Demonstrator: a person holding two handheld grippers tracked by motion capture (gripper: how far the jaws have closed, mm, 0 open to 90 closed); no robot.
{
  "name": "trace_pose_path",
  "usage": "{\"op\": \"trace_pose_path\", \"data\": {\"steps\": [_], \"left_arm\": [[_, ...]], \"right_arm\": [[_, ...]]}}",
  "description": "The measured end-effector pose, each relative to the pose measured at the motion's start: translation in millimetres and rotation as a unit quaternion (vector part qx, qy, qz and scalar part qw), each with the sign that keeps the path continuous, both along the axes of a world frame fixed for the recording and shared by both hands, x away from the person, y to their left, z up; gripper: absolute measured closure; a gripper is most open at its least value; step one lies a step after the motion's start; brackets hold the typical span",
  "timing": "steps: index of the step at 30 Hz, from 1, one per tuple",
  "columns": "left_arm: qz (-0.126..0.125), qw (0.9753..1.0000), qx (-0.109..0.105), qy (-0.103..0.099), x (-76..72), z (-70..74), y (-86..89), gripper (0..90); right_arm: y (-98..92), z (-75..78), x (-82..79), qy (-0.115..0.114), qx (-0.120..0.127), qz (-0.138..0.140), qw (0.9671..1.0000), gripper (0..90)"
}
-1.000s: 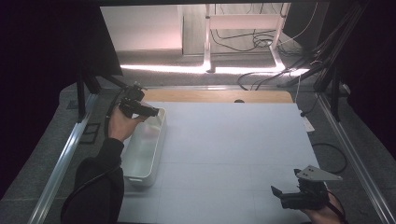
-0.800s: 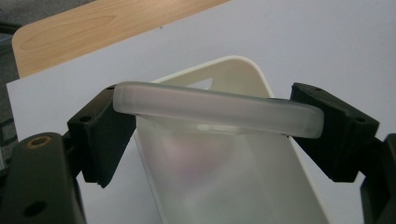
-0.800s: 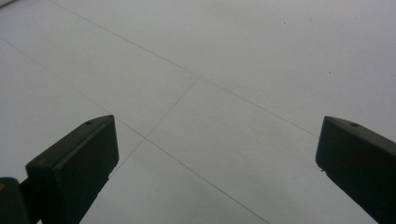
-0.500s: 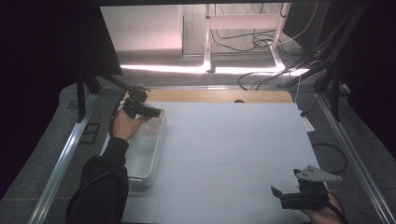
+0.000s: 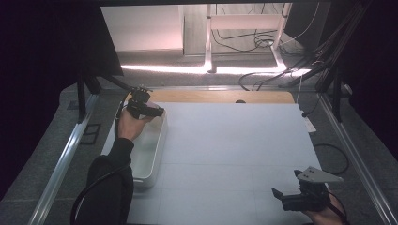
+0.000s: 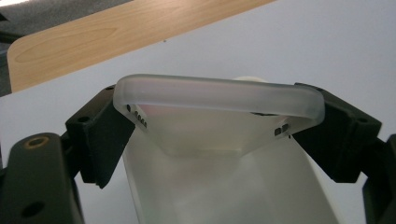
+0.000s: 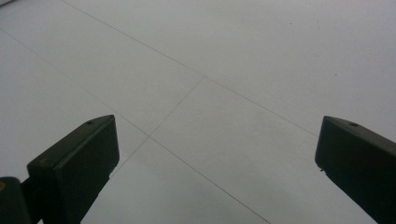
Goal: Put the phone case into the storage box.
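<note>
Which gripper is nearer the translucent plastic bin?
Left. The left gripper is at the translucent plastic bin, its jaws either side of the far rim. The right gripper sits across the white table, jaws apart over bare surface.

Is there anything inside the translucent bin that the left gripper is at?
The translucent bin looks empty: its pale floor and walls show bare in the high view. The left gripper spans its far rim. The forearm covers the bin's left side, so that part cannot be checked.
</note>
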State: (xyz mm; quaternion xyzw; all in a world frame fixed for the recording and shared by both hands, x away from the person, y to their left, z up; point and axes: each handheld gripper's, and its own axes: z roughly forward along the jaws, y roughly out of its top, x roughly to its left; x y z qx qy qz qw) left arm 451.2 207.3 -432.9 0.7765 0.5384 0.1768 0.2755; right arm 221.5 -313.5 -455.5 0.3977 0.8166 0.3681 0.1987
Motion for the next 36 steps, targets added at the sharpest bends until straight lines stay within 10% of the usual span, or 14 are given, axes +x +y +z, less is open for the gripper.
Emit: {"op": "trace_pose_path", "data": {"steps": [13, 36], "left_arm": [[0.004, 0.9999, 0.012, -0.009, 7.5, -11.7, -2.4, 4.9], [-0.019, 0.9979, -0.051, -0.034, -3.2, -3.2, 8.0, 0.0]], "right_arm": [[-0.5, -0.1, 0.0, 0.000, 0.002, 0.001, 1.0000, 0.0], [-0.1, 0.1, -0.1, 0.000, -0.001, 0.001, 1.0000, 0.0]]}}
